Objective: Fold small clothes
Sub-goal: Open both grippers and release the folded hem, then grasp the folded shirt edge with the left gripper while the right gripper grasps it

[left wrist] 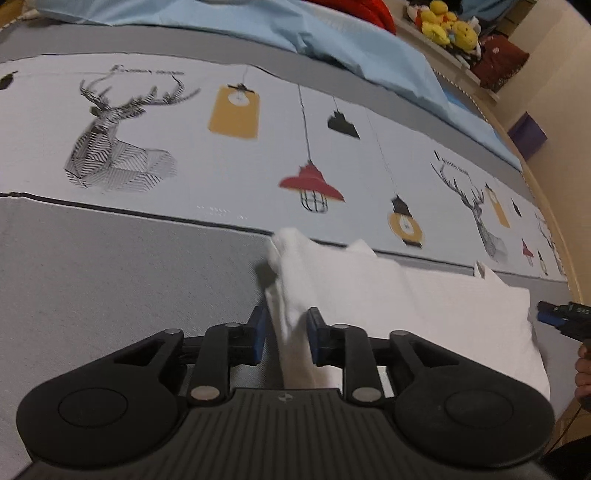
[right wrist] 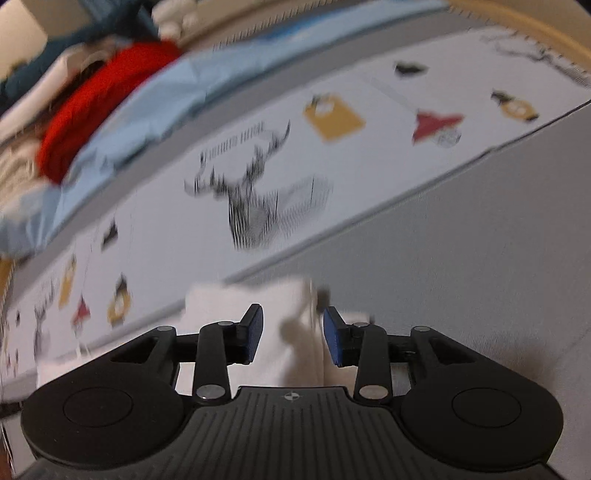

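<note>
White cloth (left wrist: 369,295), a small garment, lies on the grey part of a bed cover (left wrist: 110,277) in the lower middle of my left wrist view, and a bunched fold of it rises between the blue pads of my left hand-held gripper (left wrist: 286,338). Those pads sit narrowly apart with the fabric between them, pressing it on both sides, so I read the left hand-held gripper as holding the cloth. The rest of the garment spreads flat toward the right of the frame. At the far right edge I see the tip of my right hand-held gripper (left wrist: 561,314) just beside the garment's right edge, cut off by the frame.

In the right wrist view, the white cloth (right wrist: 291,332) fills the lower centre, under and ahead of the right hand-held gripper (right wrist: 291,334). Its pads stand wider apart, with cloth between them but not clearly touched by either pad. This view is smeared by motion blur, so the garment's edges are hard to make out. Beyond, the bed cover's printed band shows deer heads (left wrist: 114,136) and hanging lamps (left wrist: 312,184). A light blue sheet (left wrist: 258,22) lies along the top.
</note>
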The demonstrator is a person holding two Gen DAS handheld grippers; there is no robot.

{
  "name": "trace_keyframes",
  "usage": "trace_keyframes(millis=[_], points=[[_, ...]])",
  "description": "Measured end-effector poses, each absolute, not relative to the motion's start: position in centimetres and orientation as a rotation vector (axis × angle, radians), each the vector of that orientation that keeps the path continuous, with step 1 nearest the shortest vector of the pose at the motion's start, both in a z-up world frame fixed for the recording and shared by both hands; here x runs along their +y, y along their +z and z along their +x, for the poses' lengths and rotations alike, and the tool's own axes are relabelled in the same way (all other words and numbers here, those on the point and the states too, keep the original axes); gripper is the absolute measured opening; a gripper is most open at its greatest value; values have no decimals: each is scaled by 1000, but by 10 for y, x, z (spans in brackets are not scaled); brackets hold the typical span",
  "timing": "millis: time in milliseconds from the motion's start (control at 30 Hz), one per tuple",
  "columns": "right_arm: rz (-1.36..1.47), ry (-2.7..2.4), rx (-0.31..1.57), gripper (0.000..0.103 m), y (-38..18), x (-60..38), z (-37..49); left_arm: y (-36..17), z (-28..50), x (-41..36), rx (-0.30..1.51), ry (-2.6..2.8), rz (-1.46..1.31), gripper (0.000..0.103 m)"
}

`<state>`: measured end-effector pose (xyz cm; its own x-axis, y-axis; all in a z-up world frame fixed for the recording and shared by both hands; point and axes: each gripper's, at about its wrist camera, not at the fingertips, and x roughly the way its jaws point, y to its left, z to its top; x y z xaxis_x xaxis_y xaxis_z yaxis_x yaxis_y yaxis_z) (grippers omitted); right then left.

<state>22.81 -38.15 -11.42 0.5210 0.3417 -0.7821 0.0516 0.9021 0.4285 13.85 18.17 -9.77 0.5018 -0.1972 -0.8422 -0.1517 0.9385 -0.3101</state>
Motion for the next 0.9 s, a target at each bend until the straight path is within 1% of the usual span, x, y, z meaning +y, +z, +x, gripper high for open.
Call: trace_keyframes(millis=[33, 100, 167, 200, 233, 267, 300, 400, 433, 500, 533, 600, 633, 667, 700, 733, 767, 800, 867, 900], points=[[411, 190, 1041, 39, -117, -375, 226, -99, 139, 180, 1061, -35, -367, 32], [368, 213, 1089, 39, -124, -364, 226, -103, 140, 175, 1082, -46, -359, 32], [311, 230, 1098, 38, -125, -353, 224, -106, 140, 170, 1096, -59, -339, 32], [291, 238, 1094, 33, -123, -348, 224, -108, 140, 167, 1100, -66, -320, 32], [282, 251, 1087, 10, -122, -346, 224, -108, 140, 165, 1100, -69, -300, 20], [277, 255, 1080, 4, -120, -344, 224, -106, 140, 164, 1086, -60, -271, 8], [274, 244, 1045, 3, -115, -345, 223, -102, 138, 165, 1058, -45, -257, 8], [330, 188, 826, 3, -87, -360, 219, -91, 134, 171, 974, -20, -283, 7], [346, 179, 798, 4, -83, -363, 218, -90, 133, 171, 969, -14, -275, 7], [316, 139, 880, 6, -94, -361, 223, -93, 134, 169, 1008, -22, -277, 8], [294, 118, 951, 7, -104, -359, 225, -96, 135, 167, 1041, -27, -278, 9], [262, 92, 1015, 7, -111, -358, 226, -97, 133, 163, 1069, -19, -237, 10], [266, 95, 1018, 8, -110, -360, 224, -94, 131, 163, 1064, -20, -222, 13], [279, 97, 1012, 17, -106, -363, 222, -92, 129, 163, 1061, -26, -225, 17], [296, 101, 1006, 23, -102, -367, 218, -90, 126, 165, 1063, -32, -237, 20], [309, 111, 1007, 33, -99, -371, 215, -89, 122, 166, 1069, -37, -248, 28], [318, 128, 1015, 35, -97, -372, 214, -88, 118, 167, 1082, -50, -260, 36], [323, 155, 1032, 35, -96, -373, 208, -88, 115, 167, 1097, -64, -266, 39], [305, 218, 1083, 35, -96, -370, 200, -90, 106, 163, 1141, -107, -264, 50], [279, 251, 1102, 35, -96, -369, 193, -93, 102, 160, 1174, -135, -256, 53]])
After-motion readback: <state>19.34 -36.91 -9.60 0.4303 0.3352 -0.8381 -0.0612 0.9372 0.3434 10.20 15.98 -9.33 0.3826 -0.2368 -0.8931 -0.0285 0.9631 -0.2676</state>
